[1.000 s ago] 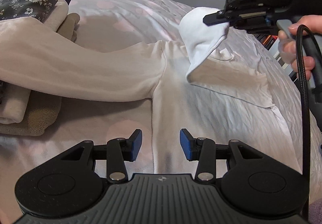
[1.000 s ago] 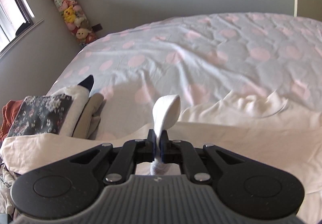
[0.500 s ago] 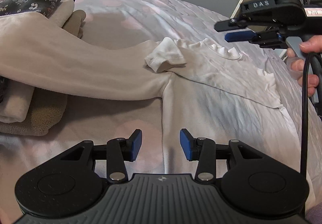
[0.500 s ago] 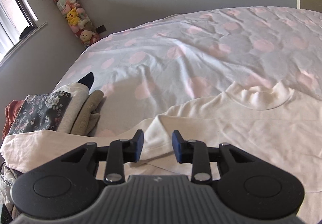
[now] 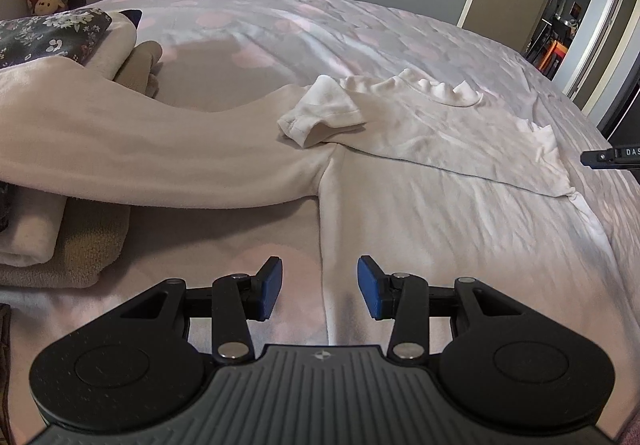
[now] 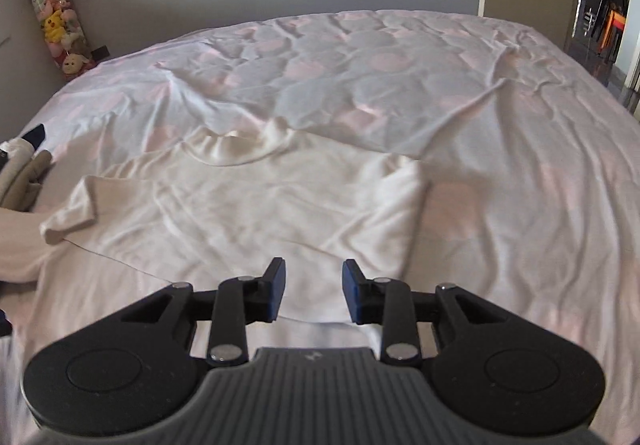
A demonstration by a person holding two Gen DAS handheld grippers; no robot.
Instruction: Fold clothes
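Lying flat on the pink-dotted grey bedspread (image 6: 400, 57), the cream long-sleeved cotton top (image 6: 256, 205) runs collar-far, hem-near; its folded-over right edge sits just ahead of the right gripper (image 6: 314, 291), the nearer one. Left gripper (image 5: 319, 287) straddles the opposite side seam. Both half-open, empty.

Right hand-held gripper (image 5: 612, 157) cut off by frame edge.

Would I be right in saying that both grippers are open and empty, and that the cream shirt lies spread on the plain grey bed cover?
Not quite: the bed cover is not plain grey but pale with pink dots, as the right wrist view shows. The rest holds: the left gripper and right gripper are open and empty, and the cream shirt lies spread on it.
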